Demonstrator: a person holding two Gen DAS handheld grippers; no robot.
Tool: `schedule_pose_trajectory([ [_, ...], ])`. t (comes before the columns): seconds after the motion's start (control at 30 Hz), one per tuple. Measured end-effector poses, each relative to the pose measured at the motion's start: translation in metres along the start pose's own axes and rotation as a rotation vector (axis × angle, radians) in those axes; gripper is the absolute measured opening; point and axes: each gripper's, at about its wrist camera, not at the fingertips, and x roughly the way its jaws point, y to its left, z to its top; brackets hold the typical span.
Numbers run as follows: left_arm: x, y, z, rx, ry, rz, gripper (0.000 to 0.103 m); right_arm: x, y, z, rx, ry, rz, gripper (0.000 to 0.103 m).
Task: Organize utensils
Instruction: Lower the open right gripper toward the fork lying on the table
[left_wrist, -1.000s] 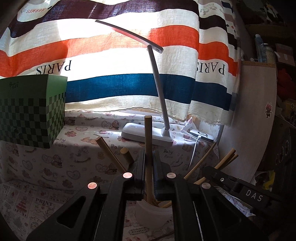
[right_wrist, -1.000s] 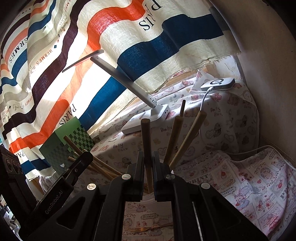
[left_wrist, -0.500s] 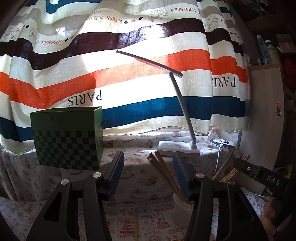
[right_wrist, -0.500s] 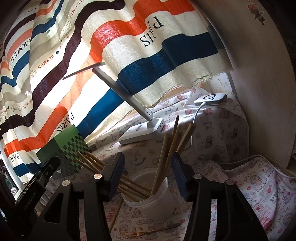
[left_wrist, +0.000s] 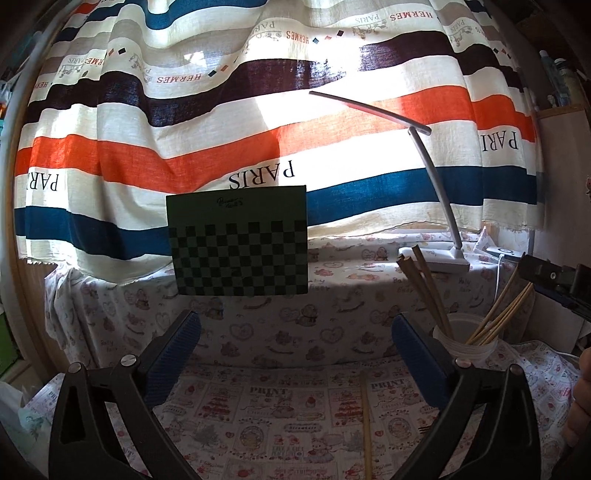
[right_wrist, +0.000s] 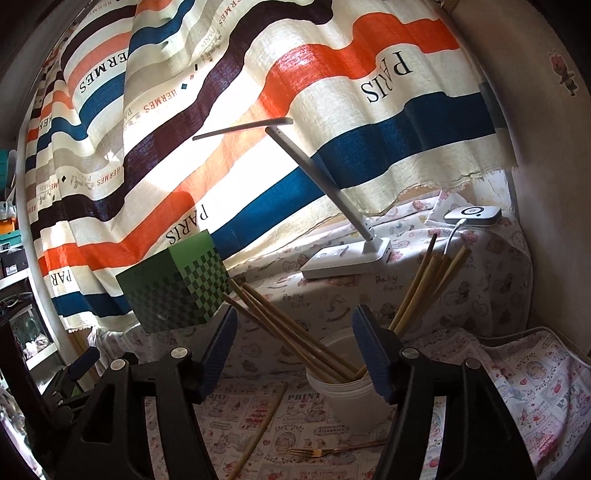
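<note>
While wooden sticks (right_wrist: 295, 336) are leaning in the white cup (right_wrist: 347, 398), we are holding the left gripper (left_wrist: 295, 354) and right gripper (right_wrist: 295, 350), both having just been opening, spread apart and empty.

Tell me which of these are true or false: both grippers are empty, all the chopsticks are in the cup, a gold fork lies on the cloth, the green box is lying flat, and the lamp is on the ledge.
1. Both grippers are empty. True: the left gripper and right gripper stand open, nothing between the jaws, which have just been opening.
2. All chopsticks are in the cup. False: one loose chopstick lies on the cloth beside the white cup.
3. A gold fork lies on the cloth. True: the fork lies in front of the cup.
4. The green box is lying flat. False: the green checkered box stands upright on the ledge.
5. The desk lamp is on the ledge. True: the lamp stands there.
</note>
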Motion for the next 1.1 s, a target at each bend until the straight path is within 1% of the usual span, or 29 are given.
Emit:
schedule_pose_trajectory([
  [0.1, 0.001, 0.002, -0.005, -0.026, 0.014, -0.013, 0.103, 0.01, 0.001, -0.008, 0.011, 0.051, 0.019, 0.067],
  [0.23, 0.005, 0.007, -0.015, -0.052, 0.034, -0.012, 0.103, 0.028, 0.002, -0.019, 0.008, 0.13, 0.012, 0.067],
  [0.33, 0.013, 0.012, -0.026, -0.067, 0.076, -0.023, 0.103, 0.042, 0.004, -0.03, 0.012, 0.185, 0.007, 0.067],
  [0.4, 0.021, 0.012, -0.03, -0.065, 0.104, -0.02, 0.103, 0.051, 0.011, -0.04, -0.032, 0.223, -0.016, 0.067],
  [0.47, 0.025, 0.012, -0.034, -0.057, 0.109, 0.0, 0.103, 0.059, 0.02, -0.048, -0.085, 0.251, -0.046, 0.067],
  [0.57, 0.027, 0.009, -0.039, -0.032, 0.123, 0.025, 0.103, 0.067, 0.027, -0.058, -0.131, 0.314, -0.053, 0.067],
  [0.73, 0.023, 0.013, -0.038, -0.024, 0.118, 0.051, 0.103, 0.083, 0.032, -0.07, -0.176, 0.431, -0.057, 0.067],
  [0.9, 0.015, 0.035, -0.031, -0.118, 0.09, 0.047, 0.103, 0.103, 0.029, -0.086, -0.223, 0.608, -0.05, 0.067],
  [1.0, 0.014, 0.042, -0.03, -0.154, 0.089, 0.036, 0.103, 0.11, 0.028, -0.092, -0.249, 0.66, -0.055, 0.067],
  [1.1, 0.014, 0.042, -0.03, -0.158, 0.089, 0.041, 0.103, 0.115, 0.028, -0.1, -0.313, 0.716, -0.062, 0.067],
])
